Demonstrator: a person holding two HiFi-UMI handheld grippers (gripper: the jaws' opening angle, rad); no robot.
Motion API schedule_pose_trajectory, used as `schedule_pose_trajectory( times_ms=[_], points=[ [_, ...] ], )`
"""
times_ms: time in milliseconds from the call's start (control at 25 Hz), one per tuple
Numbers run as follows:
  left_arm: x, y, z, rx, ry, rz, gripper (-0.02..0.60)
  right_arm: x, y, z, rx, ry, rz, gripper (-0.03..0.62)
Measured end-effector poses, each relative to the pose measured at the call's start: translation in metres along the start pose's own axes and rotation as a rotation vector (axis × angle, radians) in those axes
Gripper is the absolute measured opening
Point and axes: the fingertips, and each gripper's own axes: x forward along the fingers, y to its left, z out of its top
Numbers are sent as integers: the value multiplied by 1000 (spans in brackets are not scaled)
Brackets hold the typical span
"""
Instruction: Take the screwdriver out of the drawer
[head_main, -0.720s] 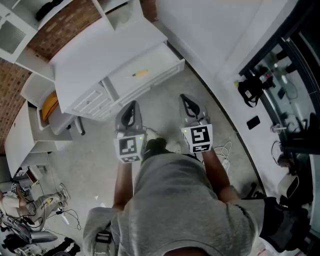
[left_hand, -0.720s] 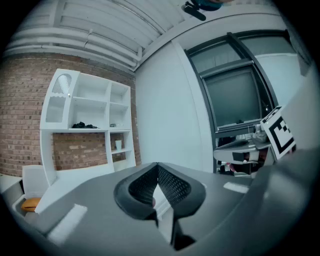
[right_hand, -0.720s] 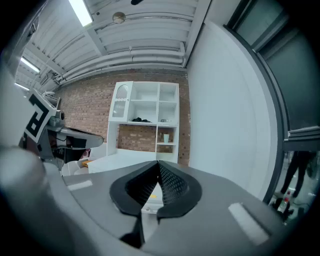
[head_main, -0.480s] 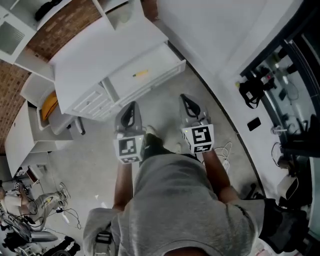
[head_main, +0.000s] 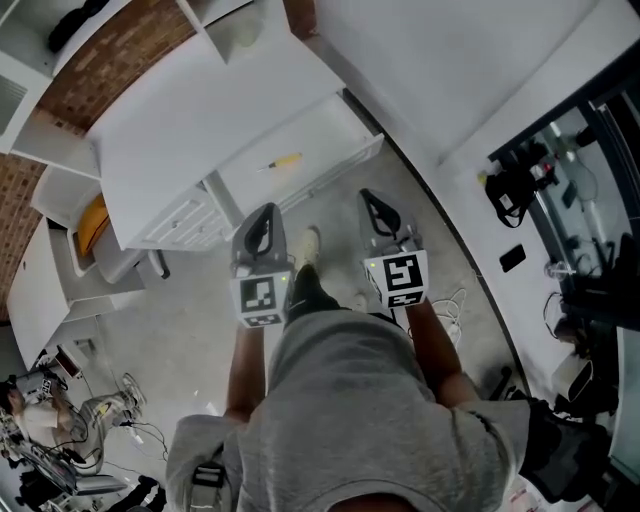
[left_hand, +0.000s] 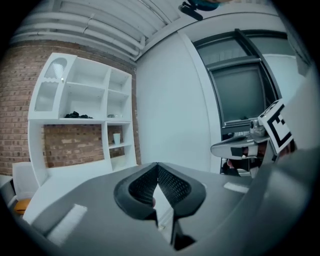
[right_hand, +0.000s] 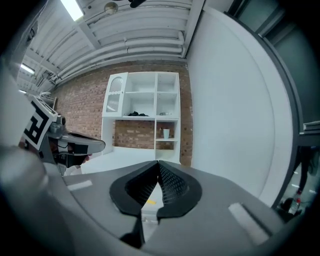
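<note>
— Grey concrete floor (head_main: 170, 330), a red brick wall (head_main: 110, 60) at the back, and a long white bench (head_main: 200, 120) with one wide white drawer (head_main: 325, 135) pulled out. What is the person up to?

— Closing in on it, I'd say. Nothing is picked up yet. The left claw (head_main: 264, 212) and the right claw (head_main: 372, 198) are held out side by side over the floor, short of the drawer front. Both point towards it, tipped slightly down.

— Are they open?

— No. On each claw the two black ribbed jaws meet tip to tip, with nothing between them. Both are empty.

— So what comes next?

— My guess is that one claw must go forward over the drawer's front edge, part its jaws, dip in and close across the tool. From the head view the left one lines up with it more nearly.

— And where is the tool?

— The small yellow-handled screwdriver (head_main: 283, 160) lies flat on the drawer's bare floor, a little left of the middle. It is alone, touching nothing, and runs roughly along the drawer's length.

— How does it look?

— Slim, with a yellow-orange handle. The shaft is too small to make out from here. Something that thin and low probably needs the jaws brought right down to the drawer floor, and it may roll if it's nudged.
</note>
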Motion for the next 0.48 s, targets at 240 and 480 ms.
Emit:
schedule_pose_trajectory(
  times_ms=[240,480],
  points=[
    [52,35,-1,-3,38,-69,12,58,-9,3,30,47,-43,3],
    [93,65,-6,-5,67,-142,12,104,-10,5,67,77,-95,3]
  ],
)
